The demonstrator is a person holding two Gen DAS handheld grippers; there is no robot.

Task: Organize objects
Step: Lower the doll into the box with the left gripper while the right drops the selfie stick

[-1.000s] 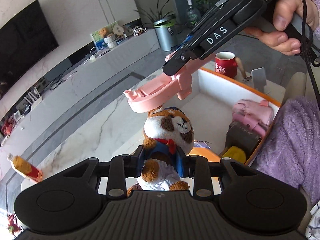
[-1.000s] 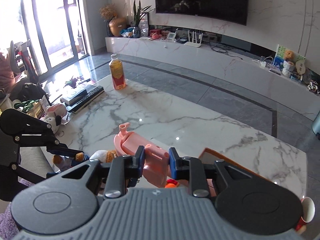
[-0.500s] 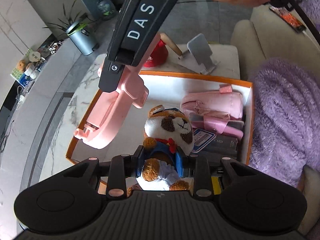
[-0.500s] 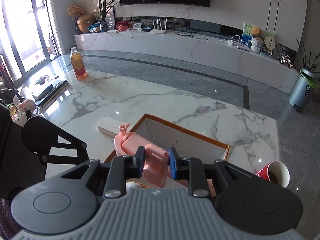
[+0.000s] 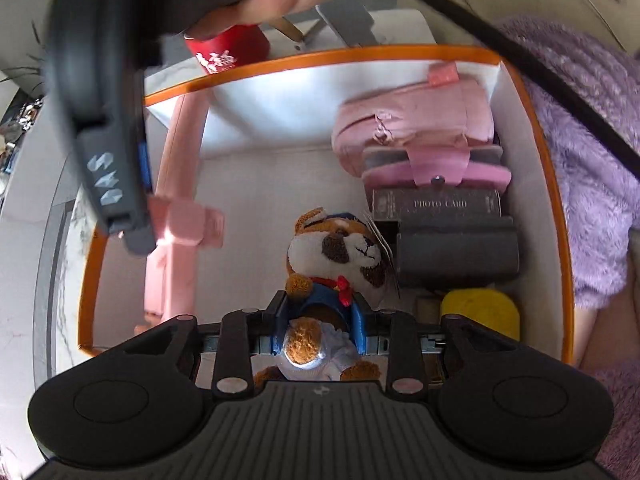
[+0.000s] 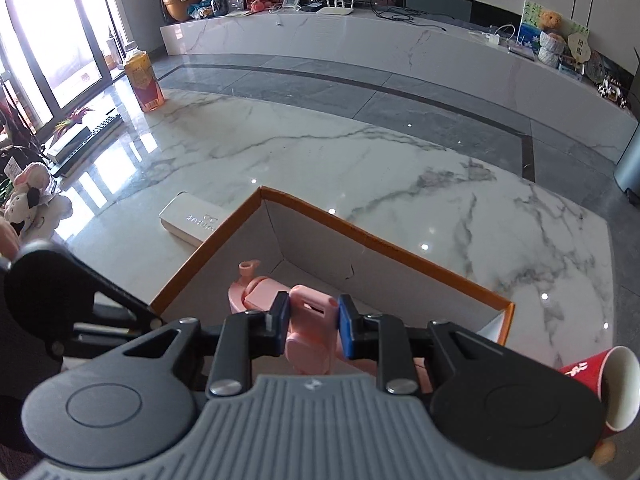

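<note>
My left gripper (image 5: pixel 319 330) is shut on a brown-and-white plush dog (image 5: pixel 338 252) in a blue jacket, holding it low inside the orange-rimmed white box (image 5: pixel 532 128). My right gripper (image 6: pixel 310 326) is shut on a pink plastic toy (image 6: pixel 308 320) and holds it down in the same box (image 6: pixel 360 236), along its left wall. In the left wrist view that pink toy (image 5: pixel 176 184) hangs under the right gripper's dark body (image 5: pixel 108 152), beside the dog.
The box also holds a pink pouch (image 5: pixel 416 128), a dark photo-card case (image 5: pixel 436 204), a grey block and a yellow item (image 5: pixel 480 312). A red paper cup (image 6: pixel 608 380) and a white glasses case (image 6: pixel 192 220) lie beside the box. A juice bottle (image 6: pixel 144 80) stands far left.
Both grippers have come down over and into the box, each still gripping its toy. The left view rolled and now looks steeply down into the box.
</note>
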